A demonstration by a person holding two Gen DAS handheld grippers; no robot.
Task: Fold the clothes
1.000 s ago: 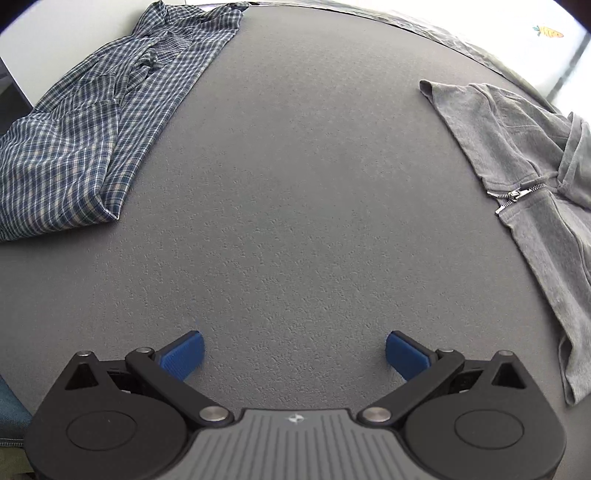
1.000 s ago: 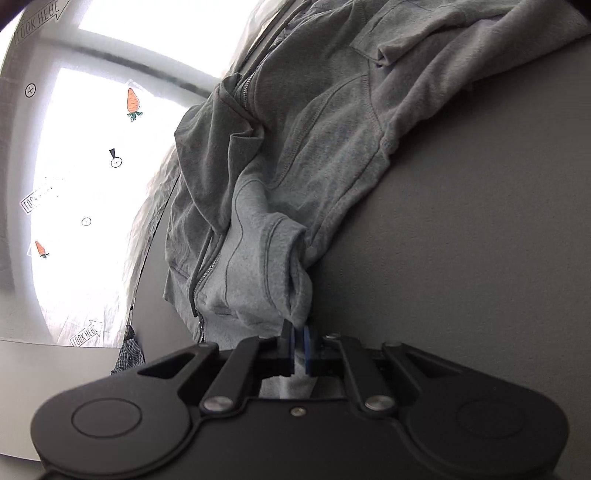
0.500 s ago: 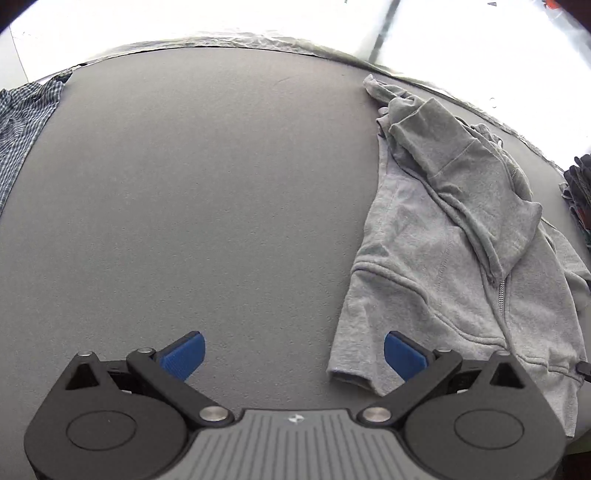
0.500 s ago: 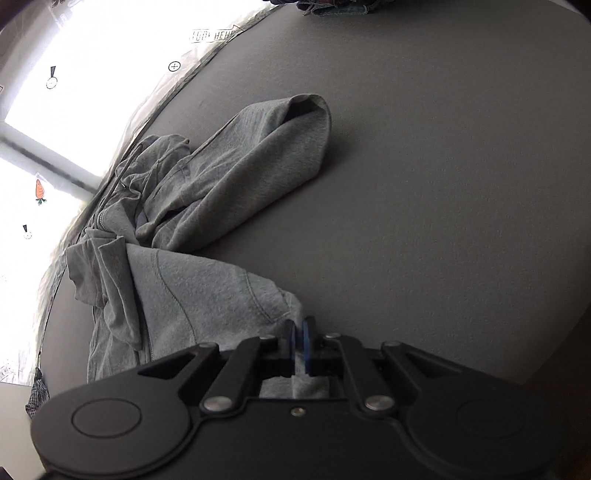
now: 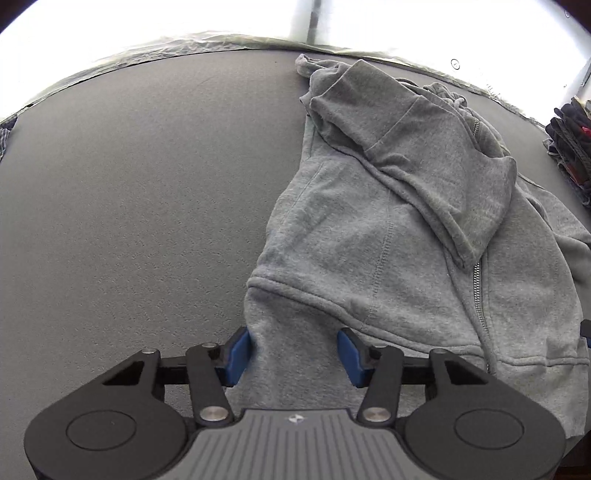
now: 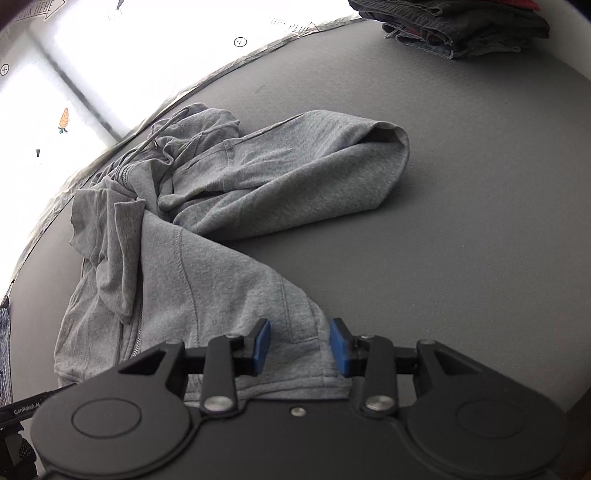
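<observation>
A grey zip hoodie [image 5: 388, 236] lies crumpled on the dark surface [image 5: 129, 203], its hem toward the viewer and its hood toward twelve o'clock by the bright window, one sleeve thrown out toward two o'clock in the right wrist view. The left tongs [image 5: 293, 350] are closing with the hem's left corner between the blue pads, which do not yet press it; the right tongs [image 6: 300, 345] are opening, pads apart over the hem's right corner. Holding both lower corners would probably serve to pull the body flat before folding; folded dark clothes [image 6: 461, 26] wait at one o'clock.
</observation>
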